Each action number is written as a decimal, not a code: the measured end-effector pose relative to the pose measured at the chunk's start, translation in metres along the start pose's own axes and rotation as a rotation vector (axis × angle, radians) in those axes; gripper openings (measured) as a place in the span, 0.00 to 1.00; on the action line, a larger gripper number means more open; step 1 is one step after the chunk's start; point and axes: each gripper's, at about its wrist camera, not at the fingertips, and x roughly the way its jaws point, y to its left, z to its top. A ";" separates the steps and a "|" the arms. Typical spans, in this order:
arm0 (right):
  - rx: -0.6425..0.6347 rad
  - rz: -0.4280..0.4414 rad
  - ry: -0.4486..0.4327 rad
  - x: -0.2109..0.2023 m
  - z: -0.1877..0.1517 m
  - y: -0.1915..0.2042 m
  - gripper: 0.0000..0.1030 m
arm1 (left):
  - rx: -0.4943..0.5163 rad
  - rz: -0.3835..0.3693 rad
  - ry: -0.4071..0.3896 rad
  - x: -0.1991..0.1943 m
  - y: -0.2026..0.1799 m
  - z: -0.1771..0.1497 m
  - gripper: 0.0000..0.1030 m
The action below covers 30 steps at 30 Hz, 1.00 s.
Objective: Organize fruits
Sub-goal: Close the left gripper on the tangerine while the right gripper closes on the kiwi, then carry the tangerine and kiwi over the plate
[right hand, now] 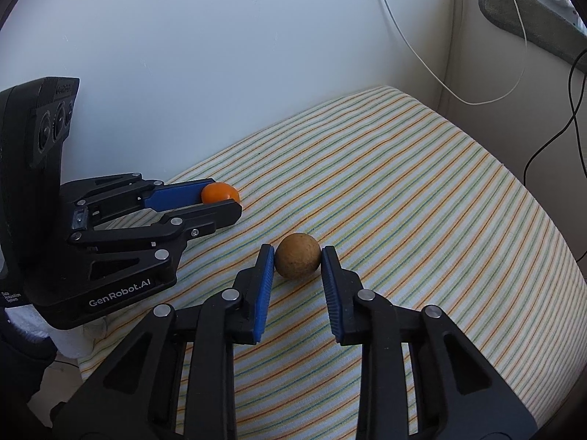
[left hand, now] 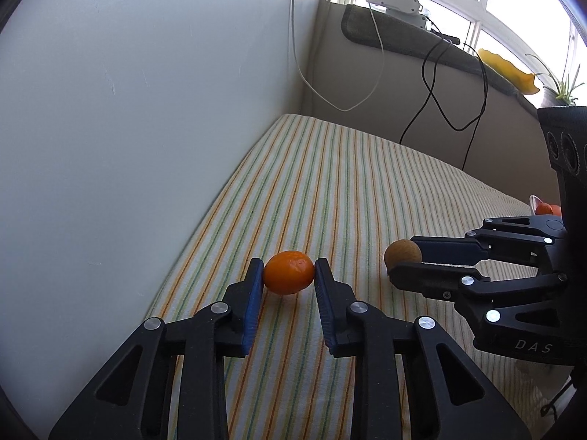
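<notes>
left gripper (left hand: 289, 273) clamps orange fruit (left hand: 289, 272) near the striped cloth's (left hand: 330, 168) wall edge; right gripper (right hand: 298, 261) grips brown fruit (right hand: 297, 260) mid-cloth, far cloth bare; left view alone shows yellow dish (left hand: 508, 69)

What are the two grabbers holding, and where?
Left hand-held gripper pinches the orange fruit by its two sides; right hand-held gripper pinches the brown fruit likewise.
</notes>
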 end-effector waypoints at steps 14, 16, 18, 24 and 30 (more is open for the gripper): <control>0.036 -0.021 -0.077 -0.060 -0.020 -0.013 0.26 | 0.057 -0.065 -0.084 -0.040 -0.045 0.006 0.26; 0.041 -0.027 -0.091 -0.071 -0.024 -0.016 0.26 | 0.068 -0.078 -0.093 -0.043 -0.054 0.007 0.26; 0.047 -0.035 -0.103 -0.082 -0.028 -0.019 0.26 | 0.078 -0.092 -0.099 -0.046 -0.063 0.007 0.26; 0.073 -0.059 -0.145 -0.114 -0.038 -0.031 0.26 | 0.106 -0.135 -0.112 -0.052 -0.091 0.010 0.26; 0.117 -0.086 -0.190 -0.149 -0.057 -0.049 0.26 | 0.139 -0.189 -0.119 -0.053 -0.124 0.010 0.26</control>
